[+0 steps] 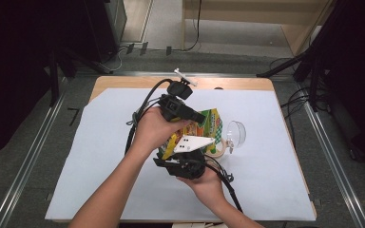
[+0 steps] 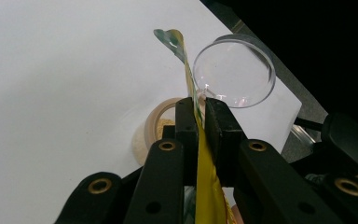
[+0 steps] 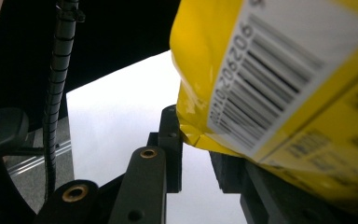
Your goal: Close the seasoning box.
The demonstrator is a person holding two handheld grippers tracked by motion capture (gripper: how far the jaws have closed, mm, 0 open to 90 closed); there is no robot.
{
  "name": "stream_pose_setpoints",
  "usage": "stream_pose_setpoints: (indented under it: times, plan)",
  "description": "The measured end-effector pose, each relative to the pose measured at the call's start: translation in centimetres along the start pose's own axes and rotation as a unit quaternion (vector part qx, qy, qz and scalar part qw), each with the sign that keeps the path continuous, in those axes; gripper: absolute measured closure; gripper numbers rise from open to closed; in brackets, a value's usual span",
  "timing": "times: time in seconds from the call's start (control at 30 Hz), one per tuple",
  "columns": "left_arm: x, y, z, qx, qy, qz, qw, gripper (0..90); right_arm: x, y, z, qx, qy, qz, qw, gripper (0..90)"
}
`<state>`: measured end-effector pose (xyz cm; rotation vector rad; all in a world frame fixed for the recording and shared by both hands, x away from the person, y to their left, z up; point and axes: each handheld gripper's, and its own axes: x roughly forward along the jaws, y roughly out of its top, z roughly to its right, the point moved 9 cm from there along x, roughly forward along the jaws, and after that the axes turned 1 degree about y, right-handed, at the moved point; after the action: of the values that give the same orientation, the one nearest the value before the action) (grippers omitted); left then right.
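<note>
A yellow and green snack bag (image 1: 212, 124) is held up over the white sheet between both grippers. My left gripper (image 1: 202, 118) reaches in from the left, and in the left gripper view (image 2: 200, 106) its jaws are shut on the bag's thin top edge (image 2: 208, 186). My right gripper (image 1: 190, 153), with its grey plate on top, comes up from below. In the right gripper view (image 3: 198, 140) the bag's barcode side (image 3: 270, 70) fills the right half, and its crumpled lower corner sits pinched between the jaws, the right jaw mostly covered.
A clear round cup (image 1: 237, 132) (image 2: 235, 70) lies on its side right of the bag. A beige ring (image 1: 218, 148) (image 2: 161, 126) sits beside it. The white sheet (image 1: 119, 142) covers the wooden table, with dark stands and cables on the floor around it.
</note>
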<state>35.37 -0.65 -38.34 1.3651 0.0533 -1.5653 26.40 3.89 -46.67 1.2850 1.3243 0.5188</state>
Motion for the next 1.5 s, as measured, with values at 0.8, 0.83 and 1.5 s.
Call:
stream_pose_setpoints:
  times: [0.8,0.83,1.5]
  plan:
    - [-0.18,0.32,0.02,0.001,0.001,0.004,1.0000,84.1,-0.18,0.28,0.04,-0.002,-0.001,0.001,1.0000,77.0]
    - [-0.16,0.34,-0.01,0.001,0.001,0.002,1.0000,84.1,-0.21,0.33,0.02,-0.001,0.000,0.002,1.0000,77.0]
    - [-0.01,0.41,-0.27,-0.001,0.004,-0.002,1.0000,84.1,-0.27,0.38,0.13,0.003,0.005,-0.003,1.0000,77.0]
